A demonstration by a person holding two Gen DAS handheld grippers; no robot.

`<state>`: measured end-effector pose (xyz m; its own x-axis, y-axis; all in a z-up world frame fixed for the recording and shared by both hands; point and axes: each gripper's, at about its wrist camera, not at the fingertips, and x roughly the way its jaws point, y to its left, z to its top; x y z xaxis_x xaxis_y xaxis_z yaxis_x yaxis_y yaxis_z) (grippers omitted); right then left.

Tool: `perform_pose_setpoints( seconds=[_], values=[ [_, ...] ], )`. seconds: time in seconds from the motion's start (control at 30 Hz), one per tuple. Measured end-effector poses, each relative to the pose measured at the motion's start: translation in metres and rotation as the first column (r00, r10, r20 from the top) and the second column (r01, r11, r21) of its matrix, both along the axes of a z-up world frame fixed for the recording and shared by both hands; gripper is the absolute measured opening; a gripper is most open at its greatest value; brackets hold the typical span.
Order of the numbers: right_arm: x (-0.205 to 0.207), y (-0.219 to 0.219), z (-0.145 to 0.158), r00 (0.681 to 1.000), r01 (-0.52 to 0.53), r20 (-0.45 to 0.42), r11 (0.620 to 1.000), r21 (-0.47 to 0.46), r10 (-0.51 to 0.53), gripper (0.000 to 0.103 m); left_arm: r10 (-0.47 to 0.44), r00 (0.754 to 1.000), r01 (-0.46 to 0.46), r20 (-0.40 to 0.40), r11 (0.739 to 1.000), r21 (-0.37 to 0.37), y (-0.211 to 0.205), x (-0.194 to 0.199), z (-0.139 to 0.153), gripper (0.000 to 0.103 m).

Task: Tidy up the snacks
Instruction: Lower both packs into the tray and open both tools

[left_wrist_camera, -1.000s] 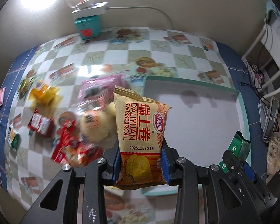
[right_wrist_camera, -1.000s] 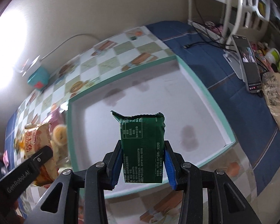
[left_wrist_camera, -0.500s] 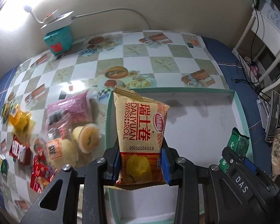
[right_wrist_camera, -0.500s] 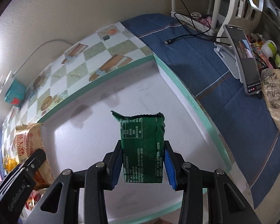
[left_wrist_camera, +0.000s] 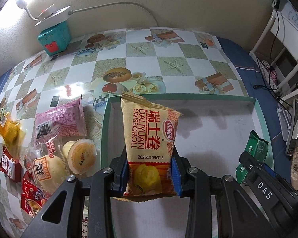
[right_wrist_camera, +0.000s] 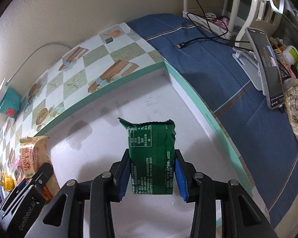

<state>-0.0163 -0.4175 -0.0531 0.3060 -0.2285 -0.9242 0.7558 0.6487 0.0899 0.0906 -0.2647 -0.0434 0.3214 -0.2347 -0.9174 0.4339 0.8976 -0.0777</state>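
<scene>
Left gripper [left_wrist_camera: 150,175]: its two blue pads are closed on the lower half of one tan Swiss roll packet [left_wrist_camera: 149,138], which stands upright above the near left corner of the tray.
Right gripper [right_wrist_camera: 152,175]: its pads are closed on one dark green snack packet [right_wrist_camera: 151,158], upright, printed back facing the camera, above the middle of the tray floor.
Tray [left_wrist_camera: 256,107]: one shallow box with a teal rim and a white floor; the floor that shows holds no snacks.
Snacks on the table: beside the tray's left rim lie one pink packet [left_wrist_camera: 59,121], one round jelly cup [left_wrist_camera: 81,155], one wrapped bun [left_wrist_camera: 46,168], one yellow packet [left_wrist_camera: 10,132] and perhaps three red packets [left_wrist_camera: 30,198]; the far left edge is too blurred to count surely.
Table [left_wrist_camera: 143,49]: one checked cloth with starfish and food prints.
Far edge: one teal box [left_wrist_camera: 53,38] by the wall, carrying a white power strip [left_wrist_camera: 51,15].
Right side: one phone [right_wrist_camera: 268,67] on a stand, on blue cloth.
</scene>
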Motion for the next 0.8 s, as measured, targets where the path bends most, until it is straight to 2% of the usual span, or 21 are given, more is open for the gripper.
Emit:
perform_pose_setpoints(
  seconds=[0.33, 0.43, 0.5, 0.73, 0.8],
  values=[
    [0.000, -0.007, 0.000, 1.000, 0.016, -0.002, 1.000, -0.001, -0.016, 0.043, -0.006, 1.000, 0.005, -0.010, 1.000, -0.004, -0.001, 0.000, 0.001, 0.038],
    [-0.001, -0.008, -0.001, 1.000, 0.017, -0.005, 1.000, 0.004, -0.017, 0.043, -0.007, 1.000, 0.007, -0.015, 1.000, -0.001, -0.002, -0.001, 0.002, 0.041],
    [-0.001, -0.008, -0.001, 1.000, 0.015, -0.007, 1.000, 0.005, -0.015, 0.043, -0.008, 1.000, 0.008, -0.011, 1.000, -0.003, -0.002, -0.001, 0.003, 0.049],
    [-0.002, -0.008, -0.002, 1.000, 0.011, -0.010, 1.000, 0.020, -0.011, 0.044, 0.010, 1.000, -0.010, -0.013, 1.000, -0.012, 0.004, 0.000, 0.016, 0.063],
    [-0.002, -0.009, 0.002, 1.000, 0.010, 0.000, 1.000, 0.020, -0.010, 0.045, 0.022, 1.000, -0.022, -0.009, 1.000, -0.010, 0.007, 0.002, 0.019, 0.073]
  ],
)
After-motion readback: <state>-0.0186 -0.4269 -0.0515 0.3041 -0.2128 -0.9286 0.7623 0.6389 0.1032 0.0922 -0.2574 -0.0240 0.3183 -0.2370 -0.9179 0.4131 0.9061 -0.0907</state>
